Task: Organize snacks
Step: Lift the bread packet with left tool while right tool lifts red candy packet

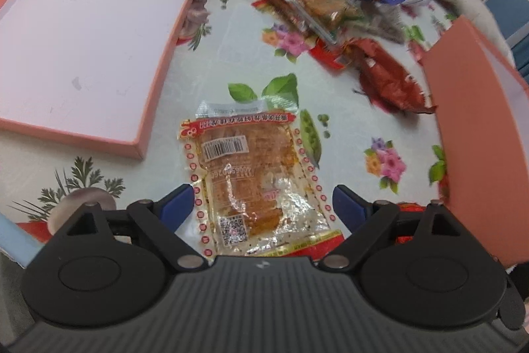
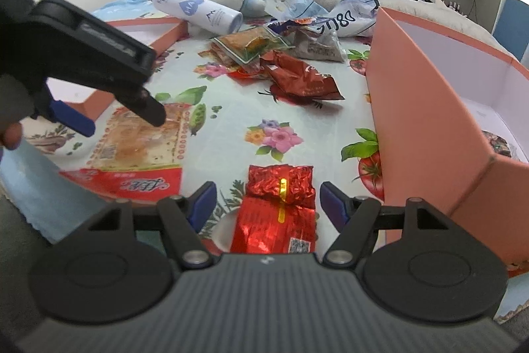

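My left gripper is open, its blue fingers either side of a clear orange snack packet lying flat on the floral tablecloth. That packet shows in the right wrist view, under the left gripper. My right gripper is open around a shiny red foil packet on the cloth. A pile of snacks and a dark red bag lie farther back; the bag also shows in the right wrist view.
A shallow pink box lid lies at the left. A deeper pink box stands at the right with something dark inside. A white spray can, plastic bags, a plush toy and bedding lie behind.
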`<state>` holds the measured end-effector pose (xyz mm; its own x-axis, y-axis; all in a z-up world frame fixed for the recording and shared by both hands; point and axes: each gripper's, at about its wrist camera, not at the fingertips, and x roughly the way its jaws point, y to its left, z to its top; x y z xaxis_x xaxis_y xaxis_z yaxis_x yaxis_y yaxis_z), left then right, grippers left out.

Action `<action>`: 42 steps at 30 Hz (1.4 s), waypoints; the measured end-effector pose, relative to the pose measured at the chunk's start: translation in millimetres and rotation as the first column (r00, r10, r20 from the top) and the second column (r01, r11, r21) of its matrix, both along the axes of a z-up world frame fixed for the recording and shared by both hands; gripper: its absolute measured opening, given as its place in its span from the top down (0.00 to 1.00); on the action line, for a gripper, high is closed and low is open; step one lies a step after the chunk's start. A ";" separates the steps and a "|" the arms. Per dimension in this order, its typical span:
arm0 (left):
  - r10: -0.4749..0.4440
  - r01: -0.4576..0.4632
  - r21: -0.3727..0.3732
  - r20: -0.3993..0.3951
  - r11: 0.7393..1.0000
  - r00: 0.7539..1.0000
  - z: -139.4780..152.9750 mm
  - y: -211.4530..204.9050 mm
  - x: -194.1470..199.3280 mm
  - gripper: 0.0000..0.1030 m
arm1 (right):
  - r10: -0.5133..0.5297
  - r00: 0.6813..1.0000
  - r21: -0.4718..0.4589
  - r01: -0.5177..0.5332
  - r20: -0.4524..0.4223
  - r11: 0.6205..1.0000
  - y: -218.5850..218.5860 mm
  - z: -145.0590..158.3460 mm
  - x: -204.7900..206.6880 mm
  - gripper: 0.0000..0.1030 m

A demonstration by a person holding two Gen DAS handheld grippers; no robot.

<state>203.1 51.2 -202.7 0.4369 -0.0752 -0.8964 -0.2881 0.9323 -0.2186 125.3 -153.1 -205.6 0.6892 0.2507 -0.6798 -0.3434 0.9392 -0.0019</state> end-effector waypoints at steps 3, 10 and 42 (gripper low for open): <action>-0.008 0.009 0.044 -0.017 0.999 1.000 -8.1 -7.0 4.7 0.10 | -0.002 1.000 0.007 0.002 -0.020 1.000 -1.4 -4.2 5.9 0.32; -0.103 0.105 0.180 -0.018 0.978 0.994 -19.0 -27.0 4.2 0.14 | -0.004 0.999 0.027 0.005 -0.054 1.000 -4.8 -12.4 15.8 0.33; -0.172 0.153 0.117 0.179 0.981 0.969 43.9 -36.0 -21.0 0.70 | 0.001 1.000 0.124 -0.003 0.017 0.992 -17.7 42.7 5.6 0.47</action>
<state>182.1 15.2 -158.8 0.5869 -0.0717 -0.8064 -0.0937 0.9834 -0.1556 130.9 -170.9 -162.9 0.6997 0.3341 -0.6315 -0.3463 0.9317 0.1092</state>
